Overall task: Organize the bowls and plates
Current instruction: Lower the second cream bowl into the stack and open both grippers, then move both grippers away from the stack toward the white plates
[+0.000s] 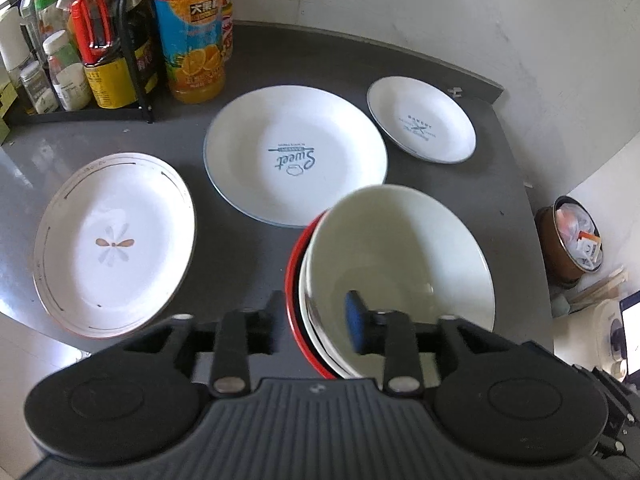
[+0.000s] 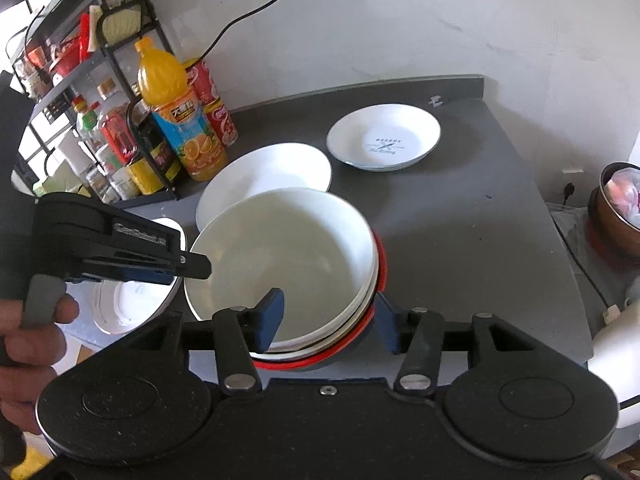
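A stack of nested bowls, white ones (image 1: 400, 256) inside a red one (image 1: 296, 280), stands at the near edge of the dark counter (image 1: 480, 184). My left gripper (image 1: 316, 312) is shut across the stack's rim, blue pad inside and the other finger outside the red wall. My right gripper (image 2: 328, 318) grips the near rim of the same stack (image 2: 288, 256) in the same way. The left gripper (image 2: 200, 266) also shows at the stack's left rim. A flower plate (image 1: 114, 246), a large "Sweet" plate (image 1: 294, 156) and a small "Bakery" plate (image 1: 422, 120) lie flat on the counter.
A black wire rack of condiment bottles (image 1: 80, 60) and an orange juice bottle (image 1: 192, 40) stand at the back left. A brown pot (image 1: 572, 236) sits off the counter's right edge. A hand (image 2: 32, 340) holds the left gripper. The wall is close behind.
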